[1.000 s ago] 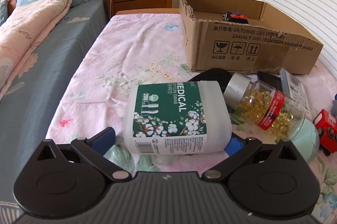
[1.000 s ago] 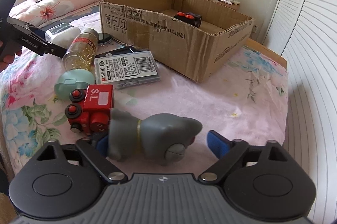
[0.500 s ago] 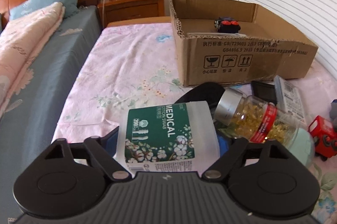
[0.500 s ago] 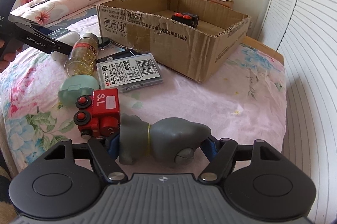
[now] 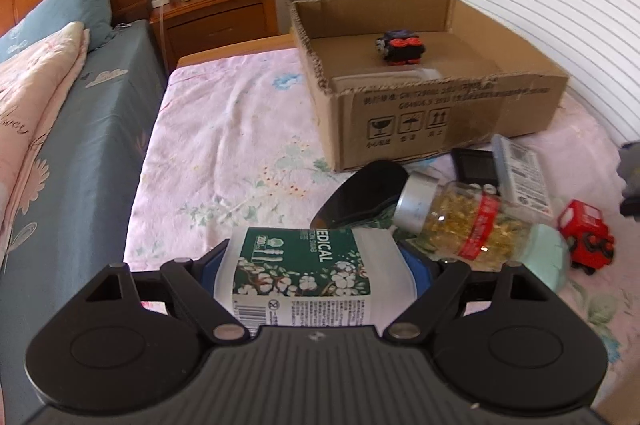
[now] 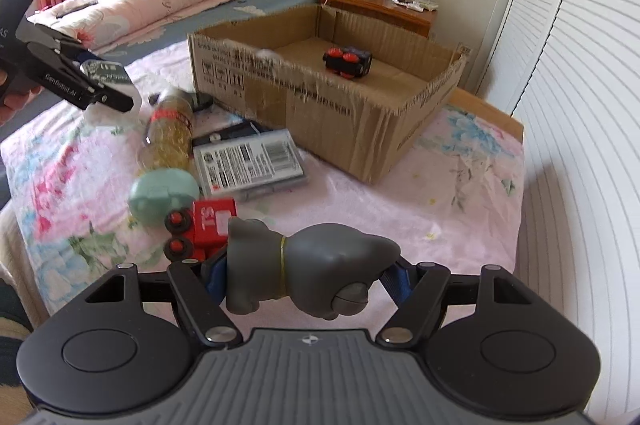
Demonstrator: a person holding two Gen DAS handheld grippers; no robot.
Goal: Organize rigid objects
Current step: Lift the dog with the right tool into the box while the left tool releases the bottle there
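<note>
My left gripper (image 5: 316,265) is shut on a white cotton swab box with a green label (image 5: 308,273), lifted above the pink bedspread; it also shows in the right wrist view (image 6: 110,81). My right gripper (image 6: 304,275) is shut on a grey toy figure (image 6: 308,267), lifted off the bed. An open cardboard box (image 5: 440,117) stands ahead, also in the right wrist view (image 6: 328,113), with a black and red toy (image 5: 401,47) inside.
On the bed lie a capsule bottle (image 5: 460,215), a black case (image 5: 366,191), a mint case (image 6: 164,193), a red toy truck (image 6: 204,229), a flat labelled plastic box (image 6: 248,167) and a dark device (image 5: 474,165). A wooden nightstand (image 5: 218,15) stands behind.
Both grippers closed on their objects and lifted them: the left on the swab box, the right on the grey figure. Both views rose and now look down toward the cardboard box.
</note>
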